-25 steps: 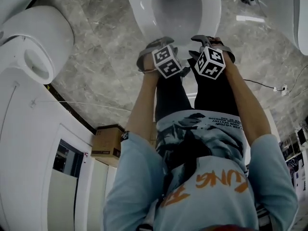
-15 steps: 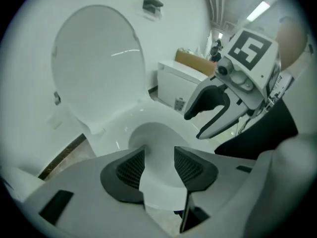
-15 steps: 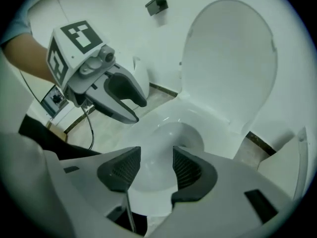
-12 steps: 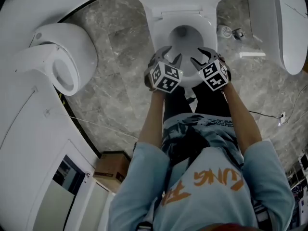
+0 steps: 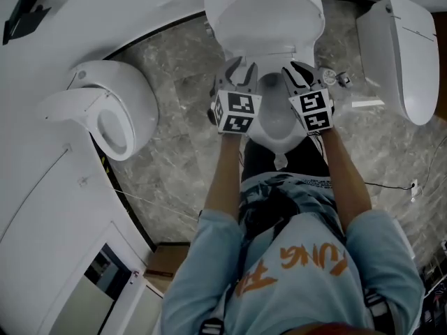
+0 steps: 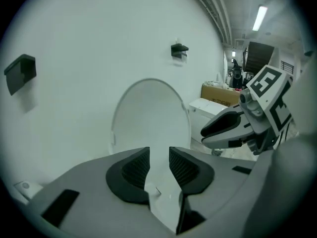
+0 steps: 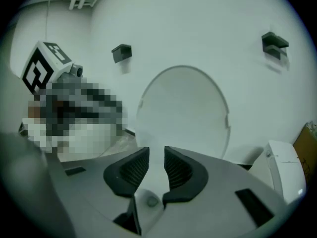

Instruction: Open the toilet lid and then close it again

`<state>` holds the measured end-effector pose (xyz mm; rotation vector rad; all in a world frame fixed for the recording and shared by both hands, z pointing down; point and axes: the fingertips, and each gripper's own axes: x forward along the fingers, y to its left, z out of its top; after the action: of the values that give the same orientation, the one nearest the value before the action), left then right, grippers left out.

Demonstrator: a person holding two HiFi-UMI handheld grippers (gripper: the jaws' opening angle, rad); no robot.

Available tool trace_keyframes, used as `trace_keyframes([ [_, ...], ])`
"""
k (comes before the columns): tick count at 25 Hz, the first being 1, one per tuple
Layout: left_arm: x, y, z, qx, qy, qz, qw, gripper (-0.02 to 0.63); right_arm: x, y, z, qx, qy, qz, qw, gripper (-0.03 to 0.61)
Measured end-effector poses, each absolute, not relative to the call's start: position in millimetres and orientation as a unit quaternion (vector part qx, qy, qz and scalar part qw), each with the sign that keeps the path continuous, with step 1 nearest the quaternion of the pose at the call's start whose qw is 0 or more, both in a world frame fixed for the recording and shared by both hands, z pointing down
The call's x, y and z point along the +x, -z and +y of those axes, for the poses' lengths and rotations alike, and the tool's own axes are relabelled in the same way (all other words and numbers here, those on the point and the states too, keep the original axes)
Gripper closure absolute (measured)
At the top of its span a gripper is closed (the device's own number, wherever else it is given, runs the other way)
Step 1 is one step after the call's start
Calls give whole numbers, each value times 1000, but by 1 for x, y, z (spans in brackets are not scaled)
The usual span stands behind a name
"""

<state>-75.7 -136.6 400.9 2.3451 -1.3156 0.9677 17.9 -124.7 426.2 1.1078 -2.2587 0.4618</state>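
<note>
Toilet lid (image 5: 269,16) raised and leaning back at the far end of the bowl (image 5: 276,121); the opening half of the task reads as done, and closing is the step in hand. The left tongs (image 5: 236,67) and the right tongs (image 5: 302,70) hang side by side above the bowl, short of the lid and apart from it. In each gripper view the ribbed pads (image 6: 136,167) are drawing together, with a narrow slot between them and nothing in it; the lid's oval face shows beyond. To close well, bring one or both tongs to the lid's upper rim and pinch or hook its edge; the smooth face likely offers no purchase. Tip it forward past its balance point, then keep hold and lower it so that it does not drop onto the bowl. The narrowing slots probably need widening again to admit the rim. Keeping both tongs level with each other should spare the hinge a twist.
</note>
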Motion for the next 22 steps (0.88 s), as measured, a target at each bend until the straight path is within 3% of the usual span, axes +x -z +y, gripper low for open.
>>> trace_keyframes([
  [4, -78, -347, -191, 816, -319, -474, 91, 477, 26, -364, -184, 452, -124, -847, 251, 470],
  [8, -72, -316, -234, 824, -339, -453, 32, 441, 26, -311, -234, 464, -56, -851, 240, 463],
  [14, -60, -313, -284, 829, -389, -401, -21, 410, 22, -293, -289, 436, 38, -851, 290, 443],
  [22, -46, -348, -299, 833, -428, -349, -24, 396, 5, -308, -311, 357, 99, -864, 341, 425],
])
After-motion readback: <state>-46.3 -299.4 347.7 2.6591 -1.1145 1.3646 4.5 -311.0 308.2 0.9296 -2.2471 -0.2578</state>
